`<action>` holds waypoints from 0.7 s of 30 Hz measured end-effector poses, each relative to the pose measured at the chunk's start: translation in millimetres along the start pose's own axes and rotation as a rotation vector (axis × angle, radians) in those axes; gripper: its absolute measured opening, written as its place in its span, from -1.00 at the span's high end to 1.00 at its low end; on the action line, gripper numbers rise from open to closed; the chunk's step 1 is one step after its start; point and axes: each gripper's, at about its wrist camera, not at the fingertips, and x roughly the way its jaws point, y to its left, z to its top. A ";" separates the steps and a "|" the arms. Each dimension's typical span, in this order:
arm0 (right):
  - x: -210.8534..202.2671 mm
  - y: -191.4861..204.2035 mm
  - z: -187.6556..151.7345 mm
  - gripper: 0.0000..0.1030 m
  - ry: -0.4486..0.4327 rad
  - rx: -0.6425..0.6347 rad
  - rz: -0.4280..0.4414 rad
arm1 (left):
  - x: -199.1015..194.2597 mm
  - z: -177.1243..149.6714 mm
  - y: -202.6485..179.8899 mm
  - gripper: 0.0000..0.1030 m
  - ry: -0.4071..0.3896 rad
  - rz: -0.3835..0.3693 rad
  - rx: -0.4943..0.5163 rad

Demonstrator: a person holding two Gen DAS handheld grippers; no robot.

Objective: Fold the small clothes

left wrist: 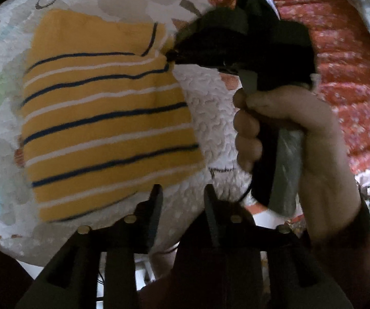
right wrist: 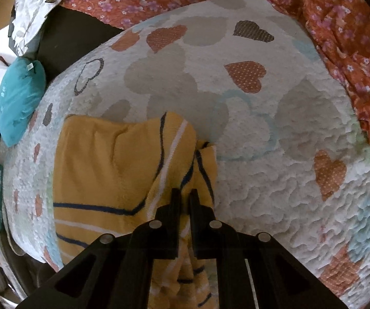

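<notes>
The small mustard-yellow knit garment with navy and white stripes (left wrist: 107, 118) lies on a white quilted bedcover printed with grey, orange and blue hearts (right wrist: 275, 180), folded into a rough rectangle. Its right-hand edge is bunched up between the two black fingers of the right gripper (right wrist: 185, 198), whose jaws stand almost shut and pinch a fold of the yellow cloth; in the left wrist view that gripper's tip meets the garment's upper right corner. The left gripper (left wrist: 183, 193) hovers just off the garment's lower right corner, its jaws partly open with nothing between them, only bedcover below. The stripes run across the lower part, and a folded-over flap crosses the top. A person's hand (left wrist: 282, 134) grips the right gripper's handle. Beyond the bedcover lie a red floral blanket (right wrist: 352, 51) and a teal cushion (right wrist: 17, 103).
</notes>
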 end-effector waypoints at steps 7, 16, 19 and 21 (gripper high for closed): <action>-37.9 -5.6 -17.0 0.62 -0.080 0.011 -0.020 | -42.1 -28.1 56.8 0.31 -0.086 0.049 -0.081; -28.7 22.0 -84.5 0.82 -0.025 -0.031 0.147 | -73.2 -39.4 95.6 0.30 -0.167 0.131 -0.230; -26.9 19.5 -94.6 0.86 -0.028 -0.017 0.093 | -84.0 -45.9 97.2 0.30 -0.194 0.160 -0.238; -26.6 8.5 -94.4 0.88 -0.027 0.023 0.055 | -91.7 -51.3 98.7 0.30 -0.213 0.179 -0.244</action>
